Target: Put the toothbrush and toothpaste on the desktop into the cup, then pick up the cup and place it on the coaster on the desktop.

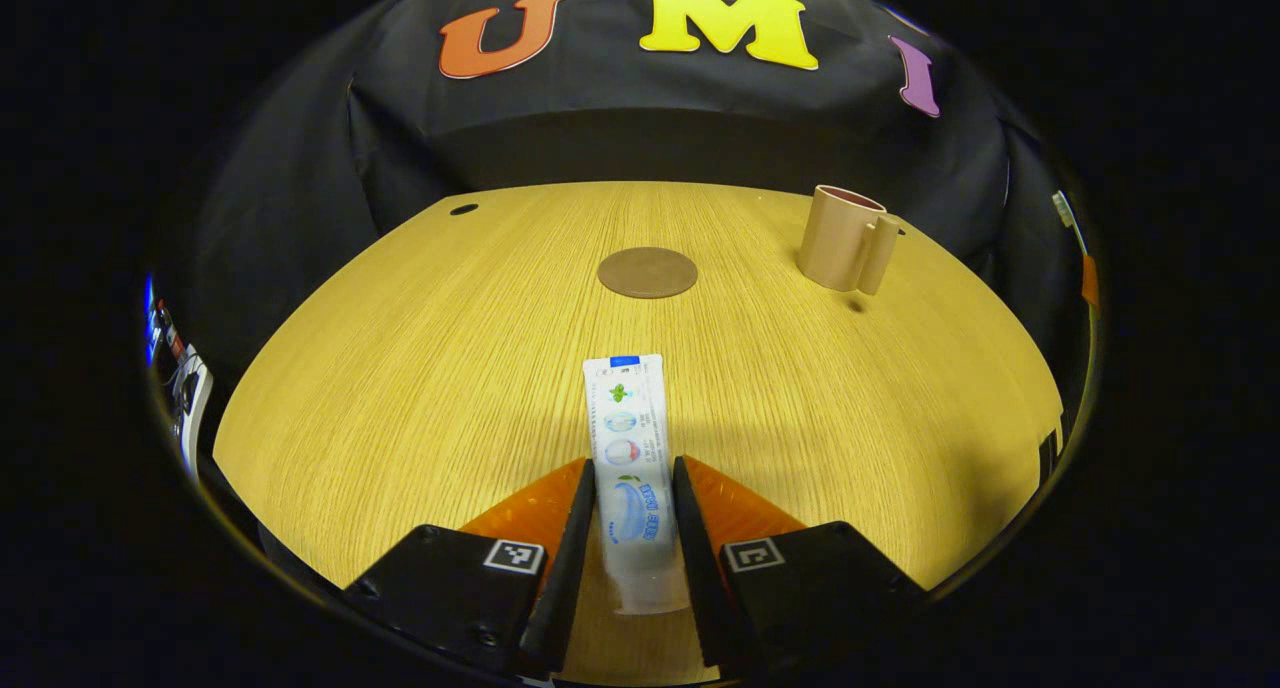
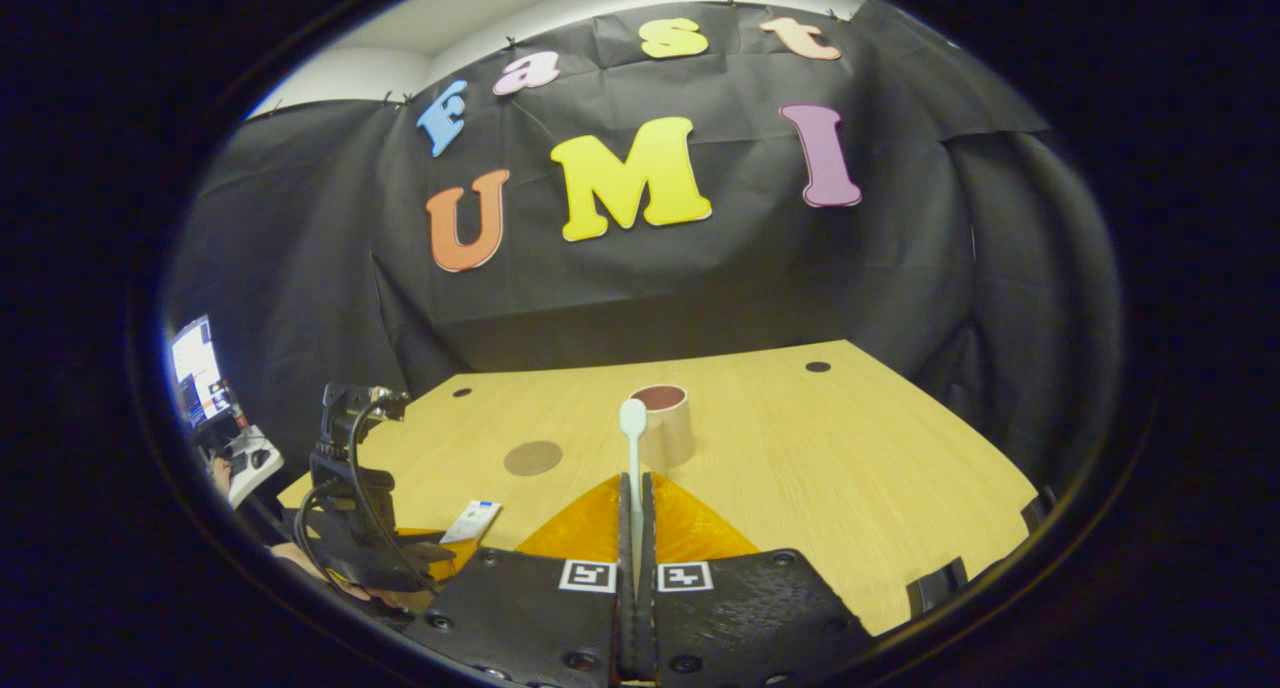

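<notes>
A pale wooden tabletop [image 1: 420, 368] is seen spread before the booth's black cloth wall, with the task's things set out on it. In the left gripper view, a tan cup [image 1: 845, 238] with a handle is shown standing upright toward the far right, and a round brown coaster [image 1: 647, 272] is seen lying flat near the far middle, well apart from the cup. The toothpaste [image 1: 628, 438], a white tube, is shown lying on the wood and pointing away, its near end framed between the fingers of the left tongs [image 1: 632, 493]; the fingers are set narrowly on either side, though a firm grip cannot be told. In the right gripper view, the right tongs [image 2: 636, 498] are seen closed tight on the toothbrush [image 2: 633, 438], which is held upright with its head lined up in front of the cup [image 2: 664, 423]. The left tongs [image 2: 425, 548] are also seen there at lower left beside the tube [image 2: 470, 520].
</notes>
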A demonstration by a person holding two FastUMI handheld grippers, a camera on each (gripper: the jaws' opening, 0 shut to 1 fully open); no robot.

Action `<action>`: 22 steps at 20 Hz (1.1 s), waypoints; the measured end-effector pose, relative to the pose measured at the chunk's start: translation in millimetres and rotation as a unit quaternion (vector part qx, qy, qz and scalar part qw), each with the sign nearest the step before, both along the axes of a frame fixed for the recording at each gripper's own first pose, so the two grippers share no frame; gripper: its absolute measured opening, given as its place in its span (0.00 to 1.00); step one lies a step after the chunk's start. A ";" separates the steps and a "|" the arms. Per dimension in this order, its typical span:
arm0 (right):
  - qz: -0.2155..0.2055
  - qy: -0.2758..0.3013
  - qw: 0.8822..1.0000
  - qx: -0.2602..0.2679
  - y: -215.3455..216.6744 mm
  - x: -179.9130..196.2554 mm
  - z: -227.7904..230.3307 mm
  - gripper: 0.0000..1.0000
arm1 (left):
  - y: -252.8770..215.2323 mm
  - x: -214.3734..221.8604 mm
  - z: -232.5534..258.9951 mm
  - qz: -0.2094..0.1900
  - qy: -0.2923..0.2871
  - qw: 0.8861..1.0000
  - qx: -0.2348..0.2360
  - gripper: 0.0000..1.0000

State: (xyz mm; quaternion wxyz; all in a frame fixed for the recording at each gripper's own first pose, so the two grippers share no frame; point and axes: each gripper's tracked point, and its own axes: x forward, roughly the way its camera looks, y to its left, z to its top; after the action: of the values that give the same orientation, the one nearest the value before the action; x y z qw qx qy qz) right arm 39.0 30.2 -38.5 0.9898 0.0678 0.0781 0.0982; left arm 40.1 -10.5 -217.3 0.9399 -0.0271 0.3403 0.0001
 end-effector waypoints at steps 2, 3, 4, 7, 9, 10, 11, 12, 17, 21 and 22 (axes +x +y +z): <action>-0.003 -0.007 1.000 0.000 -2.4 3.6 9.2 0.00 | 0.0 0.3 1.6 0.002 -0.004 1.000 -0.008 0.47; -0.003 -0.009 1.000 -0.001 -2.2 4.1 13.6 0.00 | -2.8 1.5 4.4 -0.001 -0.010 1.000 -0.019 0.46; -0.004 -0.012 1.000 -0.003 -2.2 4.8 16.7 0.01 | -5.4 1.6 7.5 -0.002 -0.016 0.999 -0.031 0.45; -0.003 -0.019 1.000 -0.007 1.1 13.2 28.5 0.01 | -0.8 6.7 24.8 0.008 -0.052 0.998 -0.035 0.43; -0.004 -0.026 1.000 -0.006 4.6 23.6 36.6 0.00 | 4.9 11.2 44.6 0.016 -0.088 0.996 -0.026 0.42; -0.005 -0.028 1.000 -0.005 5.7 29.6 39.0 0.00 | 5.3 14.0 54.3 0.016 -0.101 0.994 -0.023 0.47; -0.005 -0.029 1.000 -0.005 7.2 36.2 41.4 0.00 | 3.0 14.9 61.0 0.012 -0.109 0.994 -0.023 0.43; -0.005 -0.031 0.999 -0.004 9.6 43.5 43.9 0.01 | 0.1 18.1 71.0 0.006 -0.119 0.992 -0.028 0.42; -0.009 -0.039 0.999 -0.008 14.7 102.7 53.9 0.01 | -6.2 37.7 133.3 -0.003 -0.210 0.977 -0.025 0.42; -0.007 -0.027 1.000 0.002 18.7 157.7 60.7 0.01 | -16.1 50.1 170.3 -0.015 -0.256 0.966 -0.025 0.42; -0.005 -0.027 1.000 0.006 20.7 173.5 65.5 0.01 | -17.7 52.8 176.8 -0.017 -0.263 0.964 -0.025 0.42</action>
State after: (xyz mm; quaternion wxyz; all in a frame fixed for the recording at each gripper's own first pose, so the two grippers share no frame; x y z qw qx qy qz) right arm 212.6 50.9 27.0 0.9916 0.0719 0.0505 0.0954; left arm 92.9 -28.2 -40.5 0.9952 -0.0441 0.0811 -0.0316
